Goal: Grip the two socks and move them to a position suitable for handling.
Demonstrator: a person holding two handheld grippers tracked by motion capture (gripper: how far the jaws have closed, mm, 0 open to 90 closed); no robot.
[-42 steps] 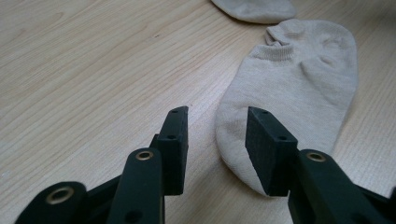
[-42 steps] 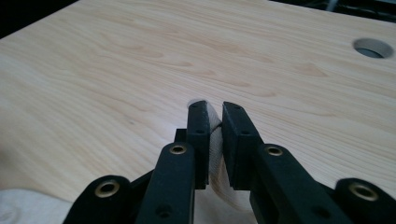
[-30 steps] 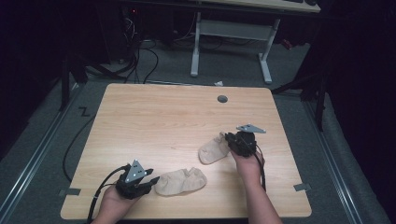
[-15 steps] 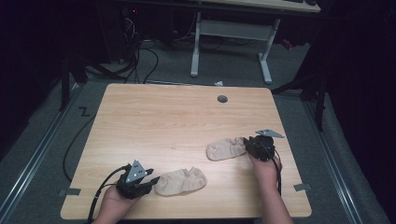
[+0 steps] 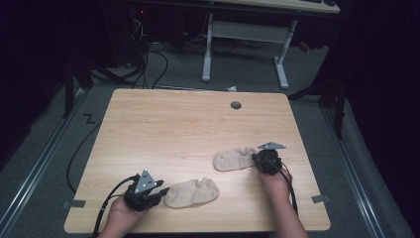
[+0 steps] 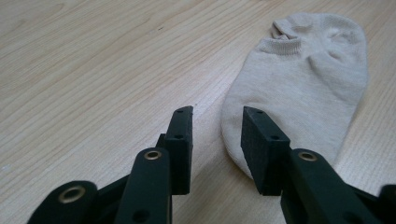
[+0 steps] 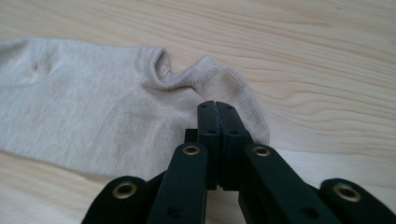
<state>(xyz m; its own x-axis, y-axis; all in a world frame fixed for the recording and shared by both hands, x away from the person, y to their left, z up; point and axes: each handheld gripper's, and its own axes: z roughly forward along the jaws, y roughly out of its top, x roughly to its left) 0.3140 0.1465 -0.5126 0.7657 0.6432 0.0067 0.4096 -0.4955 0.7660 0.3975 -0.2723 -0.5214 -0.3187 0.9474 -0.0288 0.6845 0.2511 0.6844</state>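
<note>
Two beige ankle socks lie flat on the wooden table. The left sock rests near the front edge, toe end toward my left gripper. That gripper is open, its jaws just above the wood, and one of its fingers overlaps the toe edge. The right sock lies to the right of centre. My right gripper is shut on its heel end by the cuff opening.
A round cable hole sits near the table's far edge. Behind the table stands a white desk frame, with cables on the grey floor. Tape strips mark the front corners.
My right gripper carried its sock to the right, turning it, then shifted slightly back left and nearer. The left gripper and left sock have stayed put.
</note>
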